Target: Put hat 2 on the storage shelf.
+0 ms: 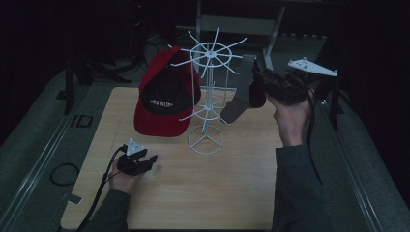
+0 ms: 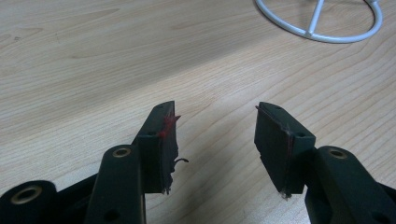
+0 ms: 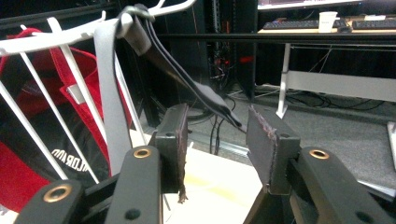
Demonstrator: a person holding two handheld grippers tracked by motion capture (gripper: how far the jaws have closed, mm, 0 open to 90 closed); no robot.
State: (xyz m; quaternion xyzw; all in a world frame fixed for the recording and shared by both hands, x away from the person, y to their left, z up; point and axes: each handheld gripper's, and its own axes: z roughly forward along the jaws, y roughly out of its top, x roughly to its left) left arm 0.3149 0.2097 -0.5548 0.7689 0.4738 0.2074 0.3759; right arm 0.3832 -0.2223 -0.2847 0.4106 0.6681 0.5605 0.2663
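Right tongs [image 3: 217, 140] stand open, their pads off the grey cap [image 1: 240, 92] hanging from the white rack's [image 1: 208, 96] prong just ahead; left tongs [image 1: 145, 161] rest open near the bench's [image 1: 203, 193] front-left corner.

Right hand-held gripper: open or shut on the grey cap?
Open. The right hand-held gripper shows a clear gap between its pads; the grey cap hangs on the white rack.
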